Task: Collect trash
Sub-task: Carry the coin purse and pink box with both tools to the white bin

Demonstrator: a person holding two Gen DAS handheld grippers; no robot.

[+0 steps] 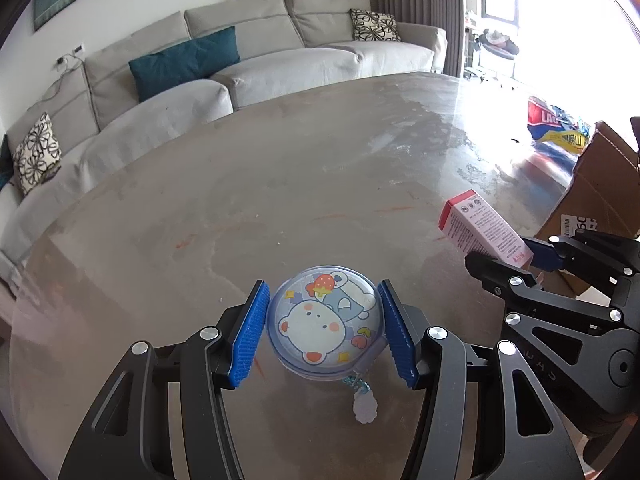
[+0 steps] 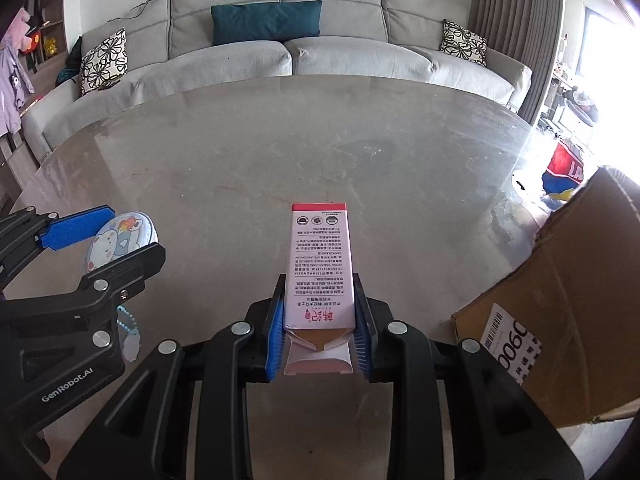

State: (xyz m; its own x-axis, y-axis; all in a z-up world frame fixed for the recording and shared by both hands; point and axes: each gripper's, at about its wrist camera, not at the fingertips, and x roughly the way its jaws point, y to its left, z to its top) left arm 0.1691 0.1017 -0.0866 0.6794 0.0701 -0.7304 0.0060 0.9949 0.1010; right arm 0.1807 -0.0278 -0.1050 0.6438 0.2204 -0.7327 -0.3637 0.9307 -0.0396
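Item: pink carton [image 2: 320,268], pinched by our right gripper [image 2: 320,328]; round case [image 1: 325,322], clamped by our left gripper [image 1: 322,330]. We keep both squeezes firm toward the cardboard box [image 2: 560,280].

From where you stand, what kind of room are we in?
Most likely a home living room: a long grey sofa with patterned cushions, full-length curtains by a bright window, and a large stone-look table in front.

Your right gripper [image 2: 319,320] clamps the near end of a pink carton [image 2: 320,264], its blue pads pressed to both sides, above a grey table [image 2: 240,168]. At left, your left gripper [image 2: 116,236] holds a round cartoon-printed case [image 2: 120,240]; an open cardboard box [image 2: 560,300] stands at right.
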